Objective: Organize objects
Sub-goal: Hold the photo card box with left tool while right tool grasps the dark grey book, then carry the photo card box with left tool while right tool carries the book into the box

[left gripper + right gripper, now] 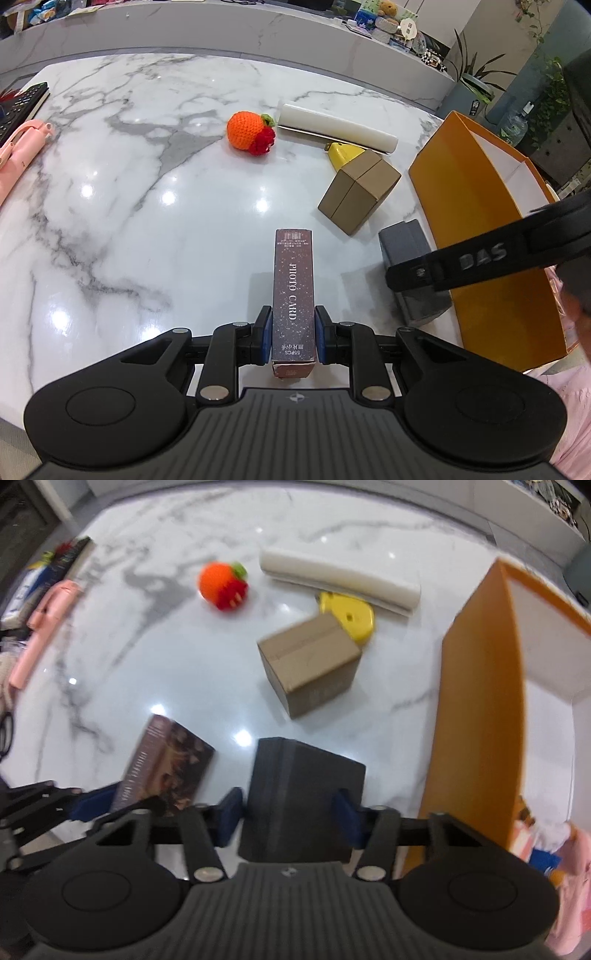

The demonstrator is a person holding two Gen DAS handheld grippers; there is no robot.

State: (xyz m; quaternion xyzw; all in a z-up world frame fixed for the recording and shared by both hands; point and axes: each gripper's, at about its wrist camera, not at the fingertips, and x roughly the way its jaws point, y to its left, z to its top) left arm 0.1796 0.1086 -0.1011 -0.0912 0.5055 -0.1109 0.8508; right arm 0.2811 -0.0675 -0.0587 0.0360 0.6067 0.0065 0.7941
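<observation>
Left gripper (293, 338) pinches the maroon photo-card box (293, 295) near its end; right gripper (287, 818), pads spread, straddles the dark grey block (301, 797) — long box may pivot and slip.

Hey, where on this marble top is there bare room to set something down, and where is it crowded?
Bare marble spreads between the pink case, the crochet orange and the photo card box in the left claw. Crowded on the right: white roll, yellow piece, brown box, grey box and orange bin sit close together.
</observation>
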